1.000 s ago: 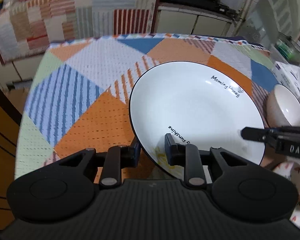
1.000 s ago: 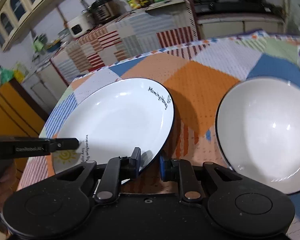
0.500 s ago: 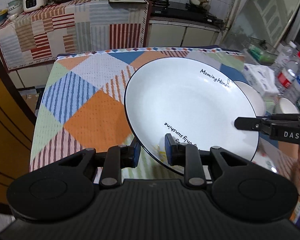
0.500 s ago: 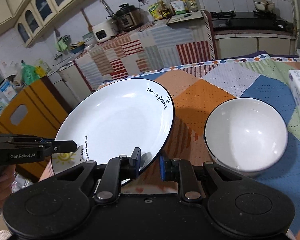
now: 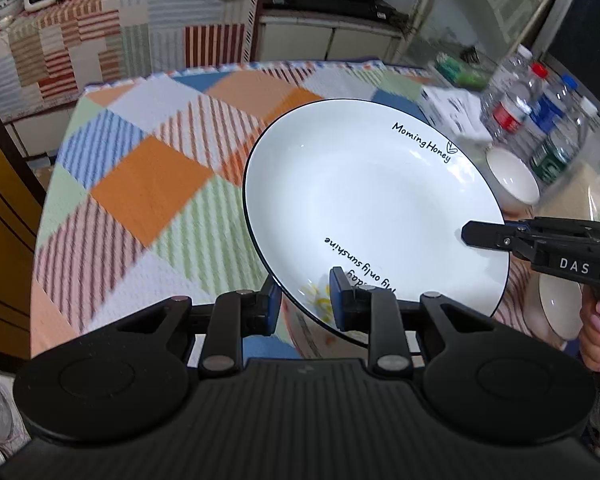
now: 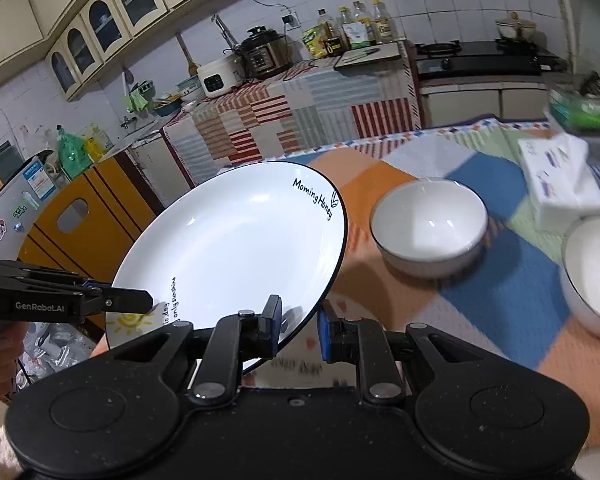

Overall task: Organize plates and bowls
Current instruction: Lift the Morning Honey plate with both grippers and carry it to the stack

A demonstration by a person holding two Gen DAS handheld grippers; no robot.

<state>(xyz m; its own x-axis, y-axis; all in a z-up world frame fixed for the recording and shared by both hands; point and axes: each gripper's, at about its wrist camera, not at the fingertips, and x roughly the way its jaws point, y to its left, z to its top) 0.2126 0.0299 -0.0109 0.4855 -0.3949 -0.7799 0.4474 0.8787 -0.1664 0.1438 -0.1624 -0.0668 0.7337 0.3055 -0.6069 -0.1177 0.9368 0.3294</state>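
One white plate (image 5: 372, 200), lettered "Morning Honey", is held tilted above the patchwork-covered surface (image 5: 148, 176). Its near rim is pinched by the left tongs (image 5: 303, 300), its opposite rim by the right tongs (image 6: 298, 322). Two white bowls (image 6: 428, 226) are seen on the surface beside it, near a tissue pack (image 6: 560, 176).

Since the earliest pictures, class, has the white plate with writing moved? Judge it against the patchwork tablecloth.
Yes. The plate, gripped at its rim by both grippers, has been lifted up off the patchwork tablecloth; the white bowl there now looks smaller and farther below.
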